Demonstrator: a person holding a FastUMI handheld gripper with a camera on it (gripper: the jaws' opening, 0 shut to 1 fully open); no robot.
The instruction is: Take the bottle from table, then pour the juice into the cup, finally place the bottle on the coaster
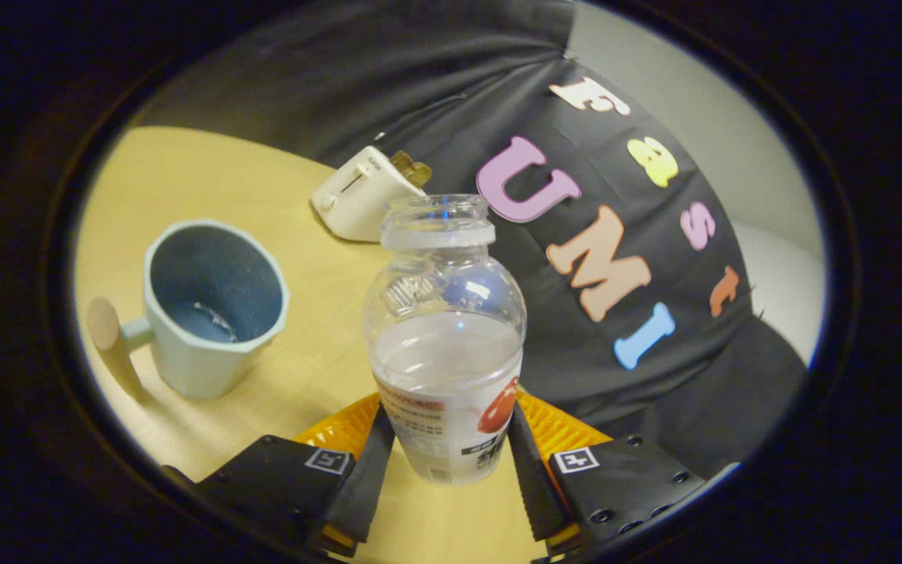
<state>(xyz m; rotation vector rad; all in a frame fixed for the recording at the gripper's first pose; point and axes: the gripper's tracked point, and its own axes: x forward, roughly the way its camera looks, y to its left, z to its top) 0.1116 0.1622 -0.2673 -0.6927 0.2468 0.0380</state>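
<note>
My gripper (445, 454) clamps the bottle (446, 345); I'd tip slowly toward the cup (212, 305) at ten o'clock.

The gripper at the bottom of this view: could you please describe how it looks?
The gripper has two long, flat jaws set on black blocky mounts with visible screws. Each mount carries a small square black-and-white marker. Ribbed orange plastic sits behind the jaws.

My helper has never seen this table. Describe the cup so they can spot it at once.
On the pale wooden table, look beside the clear bottle that the tongs are shut on. The cup stands nearer than the white toaster. It is a pale blue-green faceted mug, dark blue inside, with a round-ended wooden handle.
</note>
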